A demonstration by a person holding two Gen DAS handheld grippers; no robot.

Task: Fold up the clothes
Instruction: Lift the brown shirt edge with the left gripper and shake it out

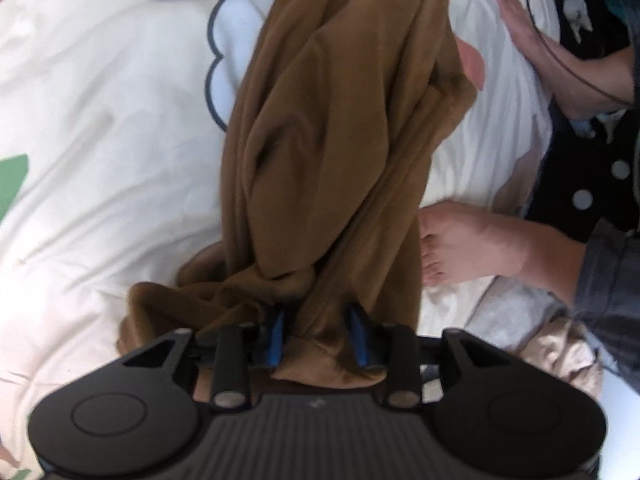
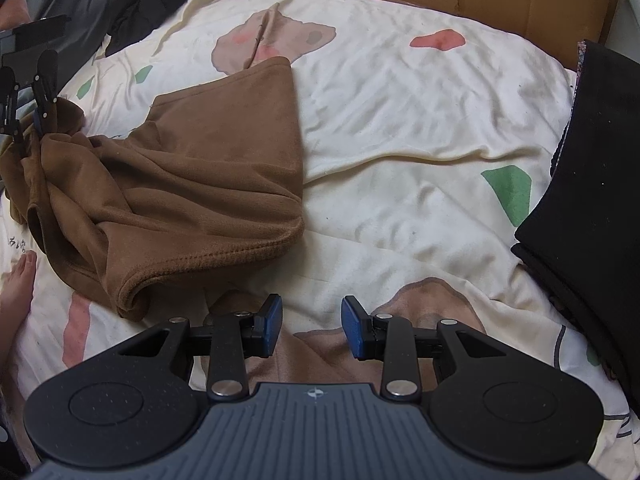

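The brown fleece garment (image 2: pixel 192 184), soft and matte with a stitched hem, is lying rumpled on the cream printed bedsheet (image 2: pixel 400 120); one bunched end is hanging pinched between the blue pads of the left gripper (image 1: pixel 318 334), folds hiding its shape; the right gripper (image 2: pixel 311 326) is hovering over the sheet, jaws spread around nothing; a folded black cloth (image 2: pixel 592 200) is sitting at the right, cut off; bare feet (image 1: pixel 460 240) are resting just beside the garment, blurred
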